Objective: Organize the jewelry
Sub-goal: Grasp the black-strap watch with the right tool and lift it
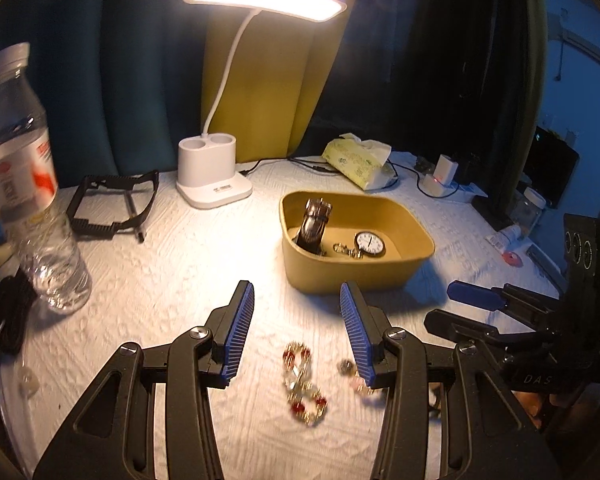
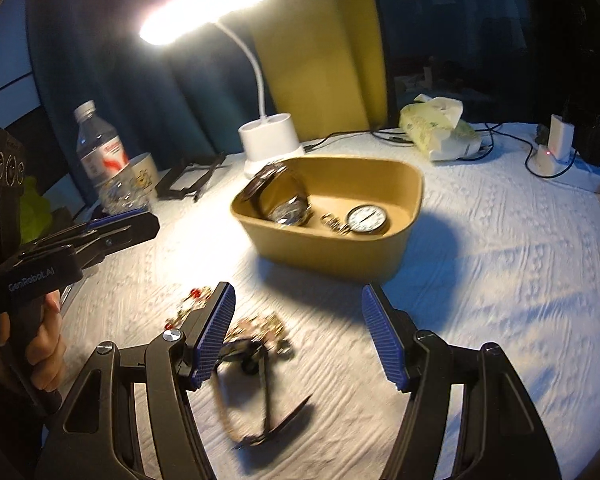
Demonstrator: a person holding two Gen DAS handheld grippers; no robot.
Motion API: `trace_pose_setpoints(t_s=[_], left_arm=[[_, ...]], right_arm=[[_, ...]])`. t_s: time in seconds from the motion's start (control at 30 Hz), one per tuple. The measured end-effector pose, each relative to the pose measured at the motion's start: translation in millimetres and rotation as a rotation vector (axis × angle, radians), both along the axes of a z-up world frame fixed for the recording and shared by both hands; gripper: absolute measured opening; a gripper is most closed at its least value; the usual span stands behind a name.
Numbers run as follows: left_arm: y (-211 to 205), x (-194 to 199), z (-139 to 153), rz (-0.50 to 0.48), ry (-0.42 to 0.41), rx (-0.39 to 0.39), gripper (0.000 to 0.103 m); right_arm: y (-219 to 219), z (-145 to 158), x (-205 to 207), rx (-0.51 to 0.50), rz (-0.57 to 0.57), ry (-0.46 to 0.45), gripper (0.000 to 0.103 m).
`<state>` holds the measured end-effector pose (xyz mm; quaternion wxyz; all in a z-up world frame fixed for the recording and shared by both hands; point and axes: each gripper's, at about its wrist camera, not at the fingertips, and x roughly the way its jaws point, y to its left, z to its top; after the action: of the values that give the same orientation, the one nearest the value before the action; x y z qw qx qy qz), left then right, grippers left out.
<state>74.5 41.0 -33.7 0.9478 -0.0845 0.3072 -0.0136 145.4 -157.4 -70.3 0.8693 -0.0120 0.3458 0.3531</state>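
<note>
White textured tablecloth under a desk lamp (image 1: 216, 184); left wrist view: left gripper (image 1: 298, 332) gapes empty over a red-beaded bracelet (image 1: 304, 384), probably lining up a pick, with the tan tray (image 1: 412, 268) just beyond already holding a wristwatch (image 1: 314, 224) and pocket watch (image 1: 369, 243). Right wrist view: right gripper (image 2: 298, 336) also wide and empty, above a black cord necklace (image 2: 256, 392) and gold pieces (image 2: 260, 328) near-left of the tray.

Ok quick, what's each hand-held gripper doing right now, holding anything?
Left hand-held gripper: open, empty, above the red-beaded bracelet on the cloth.
Right hand-held gripper: open, empty, over the loose jewelry pile.
</note>
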Motion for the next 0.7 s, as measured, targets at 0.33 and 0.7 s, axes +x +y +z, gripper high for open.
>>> trace_pose_setpoints(t_s=[0.33,0.7], left_arm=[[8,-30,-20,0.02,0.025,-0.015,0.048],[11,-44,-30,0.029,0.03,-0.038,0.048]], right_arm=[[24,-26,-23,-0.108,0.046,0.053,0.066],[33,-29,-28,-0.155,0.077,0.031,0.037]])
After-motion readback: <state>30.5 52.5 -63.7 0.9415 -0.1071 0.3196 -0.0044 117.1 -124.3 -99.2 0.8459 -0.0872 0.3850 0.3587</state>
